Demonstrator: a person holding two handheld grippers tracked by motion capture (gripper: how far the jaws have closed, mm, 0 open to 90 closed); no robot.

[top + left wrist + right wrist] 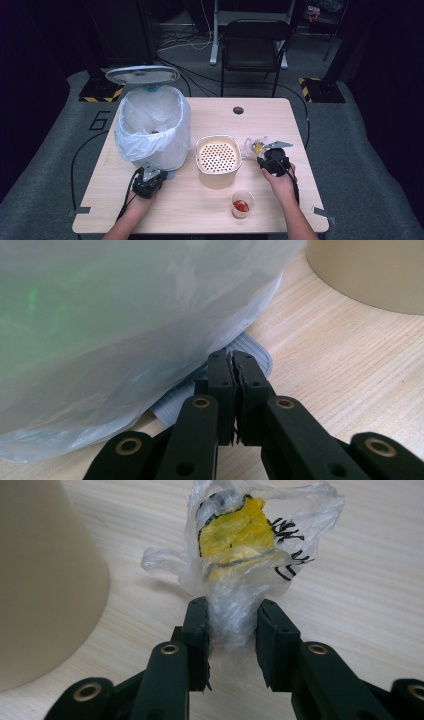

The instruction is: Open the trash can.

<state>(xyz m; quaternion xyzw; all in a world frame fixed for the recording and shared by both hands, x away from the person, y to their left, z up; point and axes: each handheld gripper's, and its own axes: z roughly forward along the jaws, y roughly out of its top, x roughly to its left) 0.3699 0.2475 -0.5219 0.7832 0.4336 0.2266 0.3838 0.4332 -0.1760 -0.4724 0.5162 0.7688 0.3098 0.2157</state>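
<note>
Right gripper [231,630] has its jaws pinched on a crumpled clear plastic bag [245,555] w/ yellow and black print; the film is bunched between the pads, and most of the bag stands up and away past the tips, so its long axis runs roughly in line w/ the jaws. In the high view that bag [256,146] sits at the table's right side, just right of the cream strainer bowl [218,159], and the right gripper [270,161] comes at it from the person's side. Left gripper [234,390] is pressed together on nothing, tips resting over the bin's grey pedal [252,352], right under the liner of the white bin [152,125]; seen from above, the left gripper [148,181] sits at the bin's base. Key relation: the bin is well apart from the bag, over on the left, w/ the bowl between them. So the right hand is the one w/ the load, and prob. the carry goes left across or behind the bowl, then up over the bin's open rim. Lid [142,75] is up. Small cup [242,204] w/ something red stands near the front edge, off that path.
</note>
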